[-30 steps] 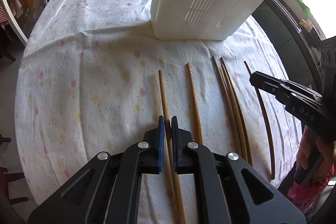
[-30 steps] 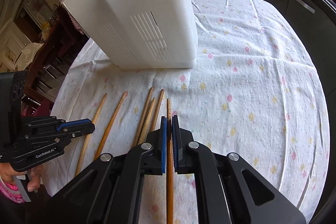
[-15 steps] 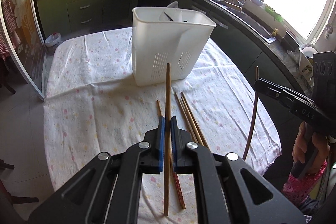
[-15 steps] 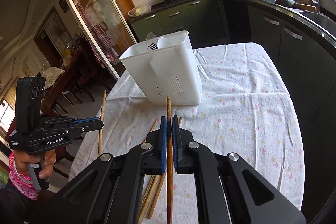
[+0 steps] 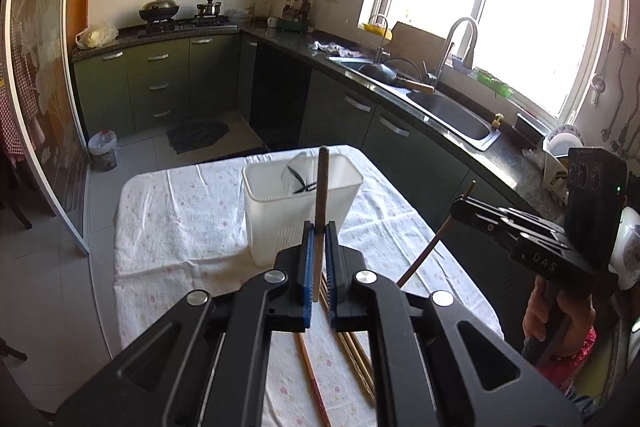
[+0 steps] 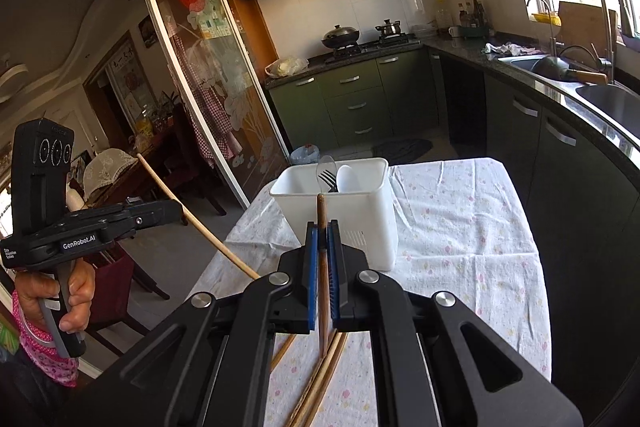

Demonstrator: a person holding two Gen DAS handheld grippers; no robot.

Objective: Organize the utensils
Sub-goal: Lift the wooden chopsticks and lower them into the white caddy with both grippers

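Observation:
My left gripper (image 5: 318, 227) is shut on a pale wooden chopstick (image 5: 322, 187), held in the air and pointing at the white utensil holder (image 5: 272, 219). My right gripper (image 6: 322, 227) is shut on a darker chopstick (image 6: 321, 211), also clear of the table in front of the holder (image 6: 360, 211). Each wrist view shows the other gripper: the right gripper (image 5: 460, 205) with its dark chopstick (image 5: 432, 247), and the left gripper (image 6: 176, 207) with its pale chopstick (image 6: 200, 223). The holder has a fork (image 6: 328, 179) and a white spoon (image 6: 348, 179) inside. Several chopsticks (image 6: 320, 379) lie on the table below.
The table has a white dotted cloth (image 6: 460, 227), and more chopsticks (image 5: 356, 359) lie at its near edge. A counter with a sink (image 5: 452, 115) runs along the right. Green cabinets (image 6: 352, 99) stand behind. A sliding glass door (image 6: 208, 87) is at the left.
Both grippers have risen well above the table, each lifting its chopstick off the cloth. Both views have tilted up, so the holder looks smaller and the kitchen shows.

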